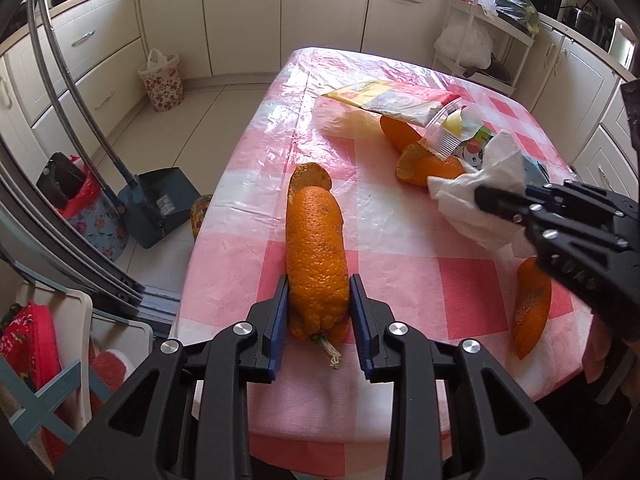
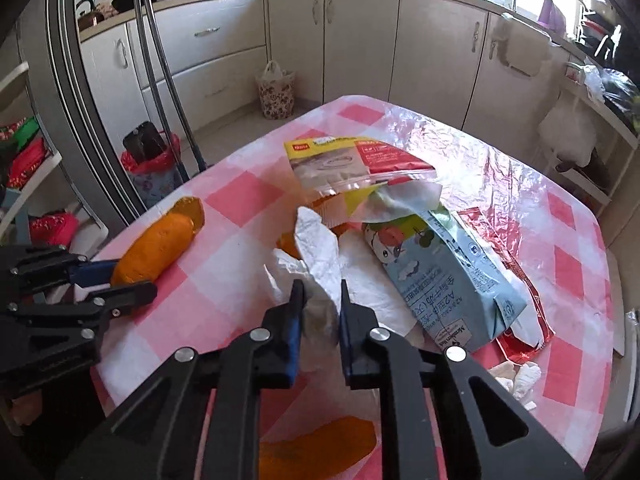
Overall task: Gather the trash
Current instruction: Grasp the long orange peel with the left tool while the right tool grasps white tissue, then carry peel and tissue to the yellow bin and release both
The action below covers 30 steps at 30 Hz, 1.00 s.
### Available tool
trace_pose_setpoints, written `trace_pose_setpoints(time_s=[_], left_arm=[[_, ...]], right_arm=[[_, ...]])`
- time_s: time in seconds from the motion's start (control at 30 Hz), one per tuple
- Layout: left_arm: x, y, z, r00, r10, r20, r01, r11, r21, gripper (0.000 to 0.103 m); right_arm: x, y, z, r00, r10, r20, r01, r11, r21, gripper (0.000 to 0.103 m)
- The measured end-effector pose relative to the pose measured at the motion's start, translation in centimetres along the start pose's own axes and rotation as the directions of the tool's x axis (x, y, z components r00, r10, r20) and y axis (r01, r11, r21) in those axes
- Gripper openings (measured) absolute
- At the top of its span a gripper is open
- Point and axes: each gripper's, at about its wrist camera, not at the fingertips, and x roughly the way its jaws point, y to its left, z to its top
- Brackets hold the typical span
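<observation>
Your left gripper [image 1: 319, 308] jaws are clamped on the long orange peel [image 1: 316, 256], its axis pointing away; right gripper [image 2: 320, 304] jaws pinch the tissue [image 2: 320, 256] beside it.

Left gripper [image 1: 319, 312]: matte black plastic frame, two broad arms with triangular cut-outs at 7 and 5 o'clock in its own view. Four round silver bolt heads sit across the linkage. Each finger carries a blue ribbed pad [image 1: 277, 322] on its inner face.

Right gripper [image 2: 321, 312]: same build, black skeletal arms, triangular openings, four silver bolt heads, blue pads [image 2: 294, 330] on black fingers.

From the left camera, the right gripper at 3 o'clock shows a black side with small silver screws and embossed lettering, unreadable. From the right camera, the left gripper at 9 o'clock shows black links, small screws, one blue pad.
</observation>
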Motion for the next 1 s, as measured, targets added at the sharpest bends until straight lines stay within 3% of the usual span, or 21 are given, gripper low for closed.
trace_pose_setpoints(time_s=[0.13, 0.27, 0.33, 0.47, 0.53, 0.63, 0.83, 1.0], left_arm=[[-0.1, 0.1, 0.1, 1.0, -0.006, -0.005, 0.005, 1.0, -0.011, 0.027], [-0.1, 0.1, 0.1, 1.0, -0.016, -0.012, 0.015, 1.0, -0.016, 0.027], [-0.2, 0.0, 0.2, 1.0, -0.016, -0.012, 0.016, 1.0, -0.01, 0.027], [0.1, -0.4, 0.2, 1.0, -0.007, -0.016, 0.007, 1.0, -0.004, 0.027], [0.1, -0.5, 0.1, 1.0, -0.006, -0.018, 0.006, 1.0, -0.001, 0.027], [0.1, -0.6, 0.1, 1.0, -0.004, -0.017, 0.005, 1.0, 0.002, 0.027], [0.1, -0.7, 0.1, 1.0, -0.005, -0.017, 0.005, 1.0, 0.002, 0.027], [0.0, -0.7, 0.2, 1.0, -0.018, -0.016, 0.018, 1.0, -0.001, 0.027]], right_arm=[[-2.2, -2.4, 0.4, 0.993, 0.101, 0.064, -0.109, 0.983, 0.149, 0.016], [-4.4, -5.2, 0.0, 0.969, 0.201, 0.144, -0.236, 0.925, 0.299, 0.016], [-4.9, -6.0, -0.5, 0.963, 0.23, 0.143, -0.266, 0.905, 0.331, 0.016], [-4.0, -5.7, -1.4, 0.985, 0.16, 0.064, -0.172, 0.937, 0.302, 0.032], [-3.2, -5.9, -2.0, 0.988, 0.149, 0.047, -0.156, 0.938, 0.31, 0.029], [-2.9, -6.3, -2.4, 0.991, 0.128, 0.038, -0.133, 0.942, 0.309, 0.007], [-4.8, -6.9, -1.8, 0.987, 0.119, 0.11, -0.146, 0.945, 0.291, 0.005], [-7.9, -7.3, -1.3, 0.958, 0.162, 0.238, -0.231, 0.925, 0.301, 0.003]])
